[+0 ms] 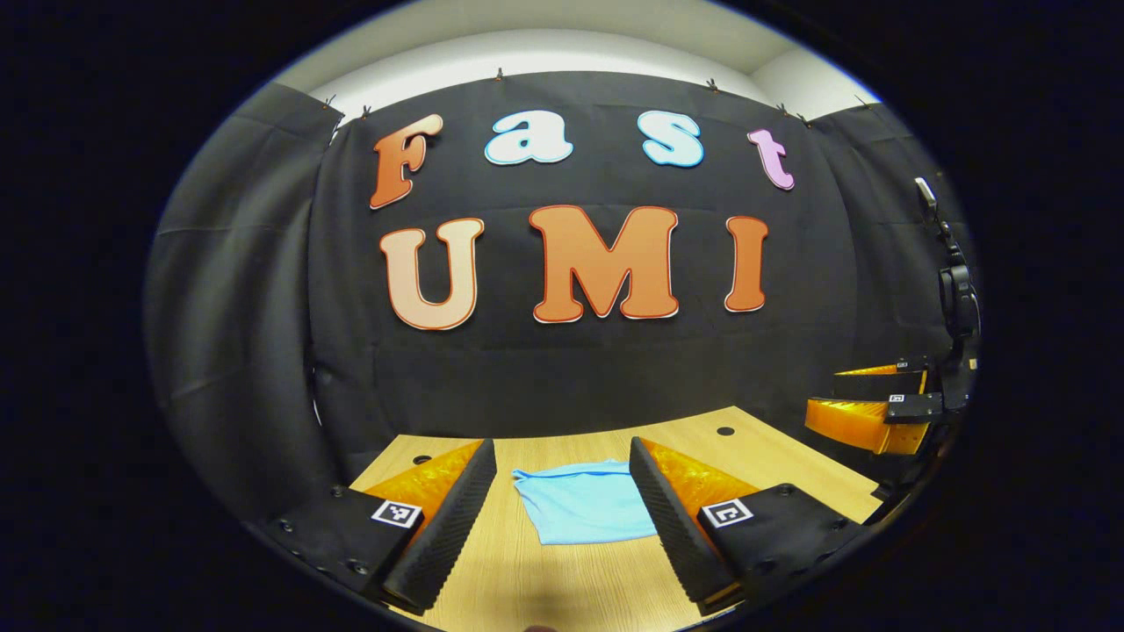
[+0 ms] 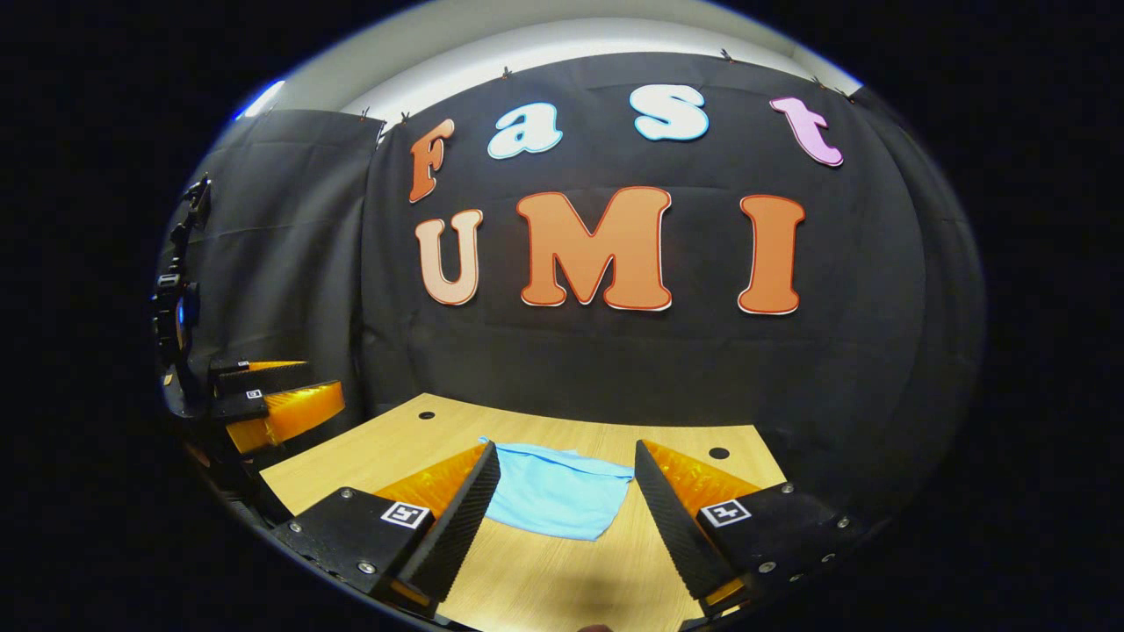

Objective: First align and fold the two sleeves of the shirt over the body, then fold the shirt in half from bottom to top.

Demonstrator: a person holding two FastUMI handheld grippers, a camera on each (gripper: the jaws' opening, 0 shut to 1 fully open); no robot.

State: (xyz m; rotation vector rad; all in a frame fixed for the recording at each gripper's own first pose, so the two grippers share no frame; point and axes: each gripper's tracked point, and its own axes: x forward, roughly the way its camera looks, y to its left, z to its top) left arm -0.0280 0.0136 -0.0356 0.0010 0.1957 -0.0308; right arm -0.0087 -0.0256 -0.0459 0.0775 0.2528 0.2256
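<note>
Black cloth hangs around the booth on all sides, and below it a pale wooden tabletop (image 1: 544,579) carries the one thing that matters. The shirt (image 1: 584,505), light blue, lies flat on the wood as a small, roughly square packet, well back from the near edge and closer to the cloth wall. No sleeves stick out from it, and its outline is compact with a doubled edge along the far side, so I would judge both sleeve folds and the bottom-to-top fold already made; little seems left beyond perhaps tidying an uneven corner, which shows in the right gripper view (image 2: 562,496) as a slightly skewed near edge.

The left gripper (image 1: 562,505) is held above the tabletop with its fingers spread wide, the shirt lying between them in its own camera's sight but farther off, not touched. The right gripper (image 2: 566,505) stands the same way, jaws wide apart, holding nothing, raised clear of the cloth. Each also appears at the edge of the other's picture, off to the side and lifted above the wood: the right one (image 1: 865,408) beside the table's right end, the left one (image 2: 277,399) beside its left.

A few dark round holes (image 1: 725,431) dot the tabletop near its far edge. The near side of the shirt is partly masked by the fingers in both views, so I cannot say how neatly the layers line up, nor see the collar or which face is up.
</note>
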